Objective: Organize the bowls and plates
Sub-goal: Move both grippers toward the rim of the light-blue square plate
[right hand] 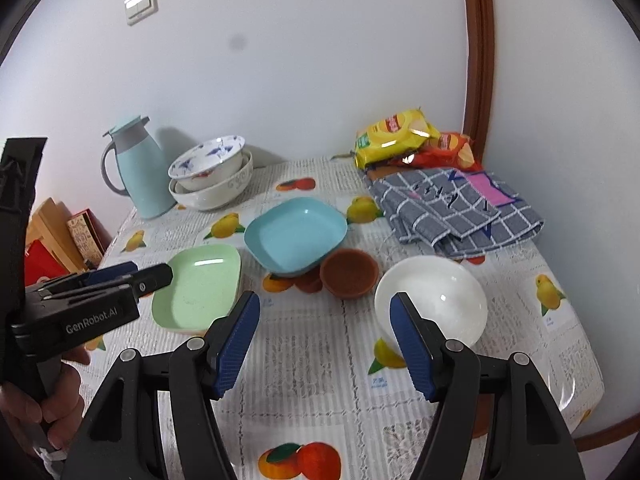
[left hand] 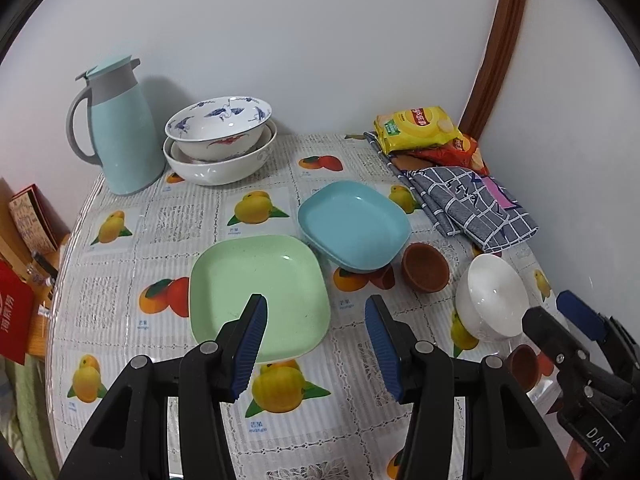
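Little appears done: the square pale-green plastic plate (left hand: 260,296), square blue plate (left hand: 354,224), white ceramic bowl (right hand: 432,300) and brown clay bowl (right hand: 349,273) lie loose on the table; only the patterned bowls (left hand: 220,140) are stacked. The left gripper (left hand: 316,340) and right gripper (right hand: 325,336) hover with jaws apart, empty.

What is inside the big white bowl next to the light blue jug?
Inside the big white bowl sits a crane-patterned bowl, tilted. A pale rim between them hints at a third dish, but it is mostly covered. The big bowl's bottom is hidden.
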{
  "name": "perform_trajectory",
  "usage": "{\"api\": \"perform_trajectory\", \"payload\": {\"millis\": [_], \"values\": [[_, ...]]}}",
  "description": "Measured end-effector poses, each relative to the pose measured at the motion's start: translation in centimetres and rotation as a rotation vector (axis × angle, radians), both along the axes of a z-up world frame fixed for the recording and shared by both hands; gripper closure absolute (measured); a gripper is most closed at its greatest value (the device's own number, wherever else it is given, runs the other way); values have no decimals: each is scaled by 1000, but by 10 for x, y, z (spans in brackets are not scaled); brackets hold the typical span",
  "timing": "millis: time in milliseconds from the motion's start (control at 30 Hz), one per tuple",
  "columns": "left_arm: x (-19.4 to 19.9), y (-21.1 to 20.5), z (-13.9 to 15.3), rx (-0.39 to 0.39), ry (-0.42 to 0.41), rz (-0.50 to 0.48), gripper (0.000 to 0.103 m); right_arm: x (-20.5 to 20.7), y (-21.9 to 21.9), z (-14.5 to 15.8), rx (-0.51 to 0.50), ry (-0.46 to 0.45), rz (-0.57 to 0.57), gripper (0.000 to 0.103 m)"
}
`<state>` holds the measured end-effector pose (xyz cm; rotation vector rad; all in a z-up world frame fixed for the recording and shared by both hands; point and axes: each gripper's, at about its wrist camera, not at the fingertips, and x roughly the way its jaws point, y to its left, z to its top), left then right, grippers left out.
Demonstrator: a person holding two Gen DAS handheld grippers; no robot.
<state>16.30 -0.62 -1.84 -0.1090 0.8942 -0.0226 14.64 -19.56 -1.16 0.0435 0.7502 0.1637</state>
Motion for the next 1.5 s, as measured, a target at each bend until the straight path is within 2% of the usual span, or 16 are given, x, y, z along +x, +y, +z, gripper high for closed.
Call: {"api": "perform_trajectory", "payload": {"millis": [333,467,733,1033,1267,1500], "values": [[14,-2,6,47,-12,38,54,27,-11,22,37,-28,-15,36],[23,-3,5,69,-4,45,54,36,-17,27,47,-47,-32,29],[40,1,-4,69,13,61,54,58,-23,17,69,-14,-37,28],[62,5,-16,97,35,70,54,96,-27,20,87,-20,-70,28],[89,9,-19,120,44,81,54,134,-19,19,87,4,-51,28],[110,10,-24,137,50,81,54,171,3,0,64,39,-15,28]]}}
